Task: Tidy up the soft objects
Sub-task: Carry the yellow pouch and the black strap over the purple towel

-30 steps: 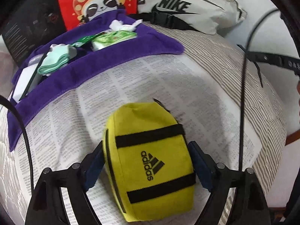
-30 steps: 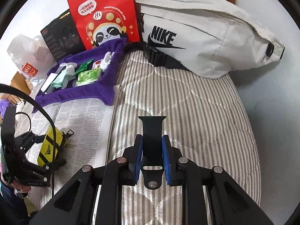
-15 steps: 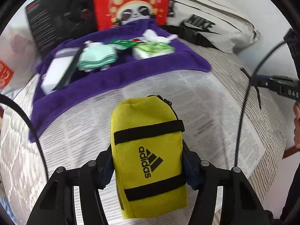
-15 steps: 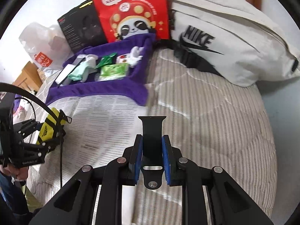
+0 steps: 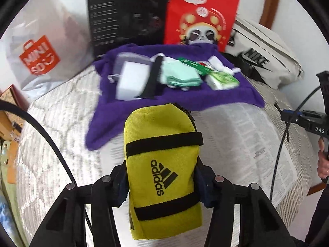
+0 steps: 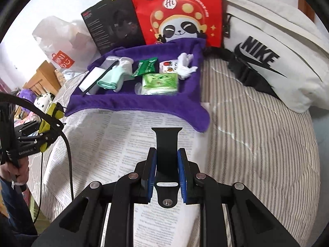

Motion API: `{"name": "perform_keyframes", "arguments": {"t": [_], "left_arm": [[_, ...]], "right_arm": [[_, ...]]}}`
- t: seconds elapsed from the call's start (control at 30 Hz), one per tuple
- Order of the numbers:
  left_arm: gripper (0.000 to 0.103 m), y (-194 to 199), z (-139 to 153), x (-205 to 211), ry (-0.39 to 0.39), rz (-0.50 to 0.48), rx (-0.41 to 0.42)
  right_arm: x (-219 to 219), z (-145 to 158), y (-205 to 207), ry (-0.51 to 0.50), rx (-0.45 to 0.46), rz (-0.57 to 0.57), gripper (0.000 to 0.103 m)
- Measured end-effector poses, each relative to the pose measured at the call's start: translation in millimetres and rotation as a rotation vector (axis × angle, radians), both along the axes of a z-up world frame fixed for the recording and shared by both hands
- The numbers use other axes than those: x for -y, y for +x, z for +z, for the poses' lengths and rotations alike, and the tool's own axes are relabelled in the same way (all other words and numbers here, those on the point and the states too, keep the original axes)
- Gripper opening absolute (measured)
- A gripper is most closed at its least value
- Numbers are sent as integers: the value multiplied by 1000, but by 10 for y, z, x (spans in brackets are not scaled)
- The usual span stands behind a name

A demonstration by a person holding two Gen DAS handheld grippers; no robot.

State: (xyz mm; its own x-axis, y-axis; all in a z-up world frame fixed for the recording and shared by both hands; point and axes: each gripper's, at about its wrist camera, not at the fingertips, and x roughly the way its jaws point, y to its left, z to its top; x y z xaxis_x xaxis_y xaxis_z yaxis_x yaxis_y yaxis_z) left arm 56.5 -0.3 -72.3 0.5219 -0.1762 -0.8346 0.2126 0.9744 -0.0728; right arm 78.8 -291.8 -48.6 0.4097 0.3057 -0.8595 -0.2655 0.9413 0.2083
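My left gripper (image 5: 162, 187) is shut on a yellow Adidas pouch (image 5: 162, 164) and holds it above the newspaper (image 5: 257, 144), just short of the purple cloth tray (image 5: 185, 103). The pouch also shows small in the right wrist view (image 6: 50, 121). My right gripper (image 6: 166, 170) is shut on a black watch strap (image 6: 166, 150), held over the newspaper (image 6: 115, 140) in front of the purple tray (image 6: 144, 105). The tray holds a white box (image 5: 131, 80), a mint cloth (image 5: 181, 76), a green tissue pack (image 6: 160, 82) and a white sock (image 6: 186, 65).
A red panda paper bag (image 6: 178, 12), a black box (image 6: 113, 26) and a white Miniso bag (image 5: 39, 51) stand behind the tray. A white Nike waist bag (image 6: 267, 57) lies at the back right on the striped mattress (image 6: 257, 144).
My left gripper has lifted the yellow pouch off the newspaper and brought it closer to the purple tray. My right gripper has swung left over the newspaper toward the tray, still holding the strap.
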Motion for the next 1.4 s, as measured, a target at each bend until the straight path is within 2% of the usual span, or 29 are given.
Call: {"name": "perform_keyframes", "arguments": {"t": [0.4, 0.73, 1.07, 1.4], "left_arm": [[49, 143, 278, -513, -10, 78, 42], [49, 363, 521, -612, -2, 70, 76], [49, 967, 442, -464, -48, 39, 51], [49, 1508, 393, -432, -59, 39, 25]], "right_arm": [[-261, 78, 208, 9, 3, 40, 20], [-418, 270, 628, 11, 49, 65, 20], [-577, 313, 1332, 18, 67, 65, 20], [-776, 257, 1914, 27, 76, 68, 21]]}}
